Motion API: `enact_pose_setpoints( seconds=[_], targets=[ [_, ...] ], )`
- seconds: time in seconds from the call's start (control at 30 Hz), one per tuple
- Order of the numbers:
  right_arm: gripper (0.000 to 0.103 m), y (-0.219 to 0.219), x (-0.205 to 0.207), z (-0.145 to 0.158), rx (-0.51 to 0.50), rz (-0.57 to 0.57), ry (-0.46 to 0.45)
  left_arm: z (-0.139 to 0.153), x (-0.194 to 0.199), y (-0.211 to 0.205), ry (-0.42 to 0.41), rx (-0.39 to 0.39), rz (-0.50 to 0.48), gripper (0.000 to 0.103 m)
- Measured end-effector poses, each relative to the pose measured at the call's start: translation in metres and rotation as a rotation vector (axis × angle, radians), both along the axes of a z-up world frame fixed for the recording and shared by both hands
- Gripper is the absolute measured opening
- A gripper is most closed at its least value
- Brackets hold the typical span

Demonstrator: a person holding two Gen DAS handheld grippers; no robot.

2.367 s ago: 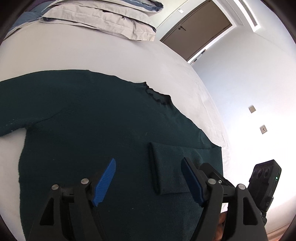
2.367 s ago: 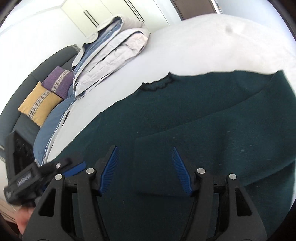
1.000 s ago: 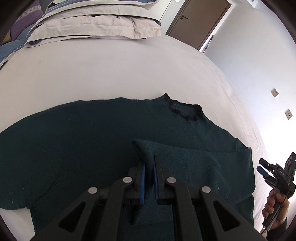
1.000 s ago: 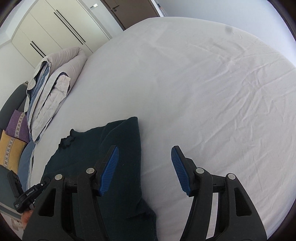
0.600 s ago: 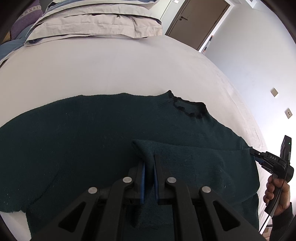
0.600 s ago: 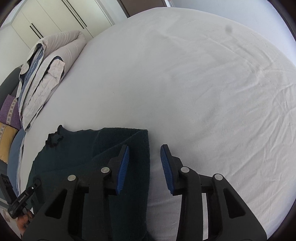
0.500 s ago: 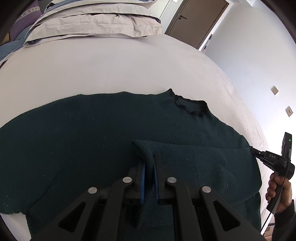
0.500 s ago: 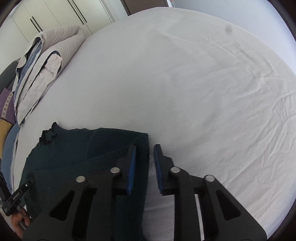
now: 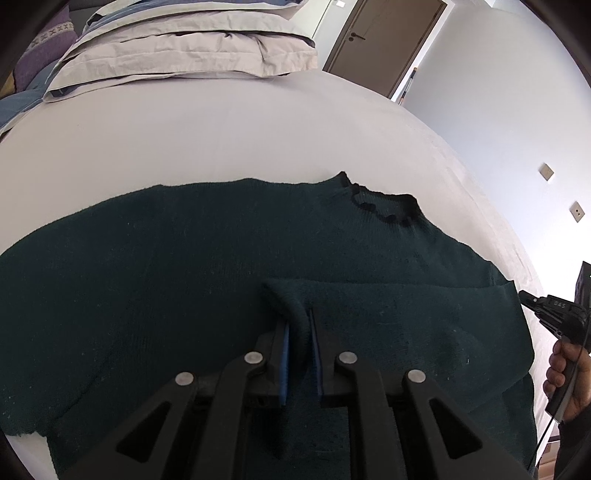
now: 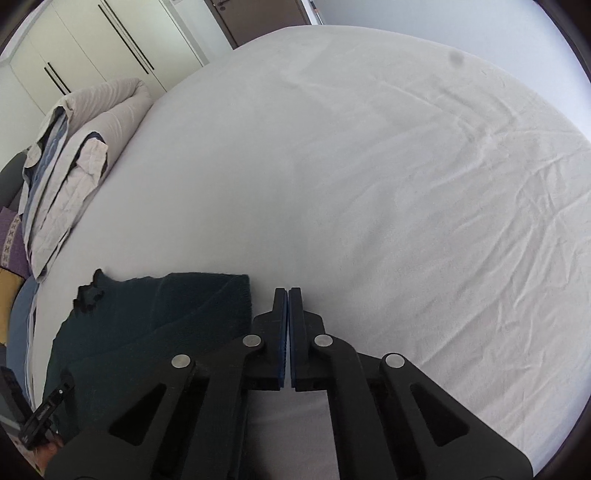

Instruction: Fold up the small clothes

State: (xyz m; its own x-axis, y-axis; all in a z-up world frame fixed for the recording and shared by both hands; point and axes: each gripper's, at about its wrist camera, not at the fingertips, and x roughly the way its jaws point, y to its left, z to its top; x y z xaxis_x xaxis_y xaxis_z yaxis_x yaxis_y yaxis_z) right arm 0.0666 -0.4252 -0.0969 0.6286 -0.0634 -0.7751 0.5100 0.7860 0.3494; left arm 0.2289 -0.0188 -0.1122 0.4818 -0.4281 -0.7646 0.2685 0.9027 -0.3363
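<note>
My left gripper [image 9: 298,332] pinches the folded sleeve [image 9: 388,306] of the dark green sweater [image 9: 166,258], spread flat on the bed sheet [image 10: 369,166]. R gripper [image 10: 287,306] clenched, nothing held, just beside sweater's edge.

My right tongs [image 10: 287,295] are pinched together, blue pads [image 10: 283,332] touching w/ nothing visible between them, tips over bare white bed [image 10: 369,166] sheet. Dark green sweater [image 10: 155,317] lies to the left, its folded edge just beside the tongs; can't tell if the left finger touches it. Black scalloped collar [image 10: 88,295] sits at the sweater's far left corner. Sheet is wrinkled on the right, w/ a small dark spot [image 10: 456,57] near the far edge. Folded duvet [image 10: 74,166] is stacked at the bed's left end, purple pillow [image 10: 9,236] past it. Wardrobe [image 10: 92,44] and brown door [image 10: 258,14] at the back. My left tongs [image 10: 44,417] show at bottom left, against the sweater's edge.
</note>
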Motion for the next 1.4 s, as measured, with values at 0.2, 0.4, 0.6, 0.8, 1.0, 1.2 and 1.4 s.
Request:
enact_pose_setpoints(
  seconds=[0.2, 0.4, 0.6, 0.8, 1.0, 1.2, 1.4],
  targets=[
    [0.058, 0.048, -0.034, 0.009, -0.018, 0.12, -0.002, -0.003, 0.0, 0.005, -0.005, -0.043, 0.003, 0.014],
    [0.025, 0.079, -0.035, -0.02, -0.097, 0.192, 0.138, -0.003, -0.002, 0.007, 0.0, -0.046, 0.002, 0.014],
    [0.011, 0.066, -0.043, -0.023, -0.139, 0.189, 0.133, -0.002, -0.006, 0.011, 0.003, -0.045, -0.005, 0.014],
    [0.011, 0.061, -0.04, -0.028, -0.13, 0.178, 0.124, -0.001, -0.014, 0.009, -0.014, -0.017, 0.003, 0.014],
    [0.017, 0.058, -0.04, -0.029, -0.133, 0.218, 0.079, -0.004, -0.014, 0.013, -0.011, -0.048, -0.005, 0.017],
    [0.07, 0.083, -0.078, 0.034, -0.218, 0.174, -0.125, 0.031, -0.037, 0.062, -0.067, -0.106, 0.063, 0.073],
    [0.082, 0.145, -0.087, 0.079, -0.277, 0.315, -0.262, 0.04, -0.069, 0.196, -0.033, -0.251, 0.314, 0.076]
  ],
)
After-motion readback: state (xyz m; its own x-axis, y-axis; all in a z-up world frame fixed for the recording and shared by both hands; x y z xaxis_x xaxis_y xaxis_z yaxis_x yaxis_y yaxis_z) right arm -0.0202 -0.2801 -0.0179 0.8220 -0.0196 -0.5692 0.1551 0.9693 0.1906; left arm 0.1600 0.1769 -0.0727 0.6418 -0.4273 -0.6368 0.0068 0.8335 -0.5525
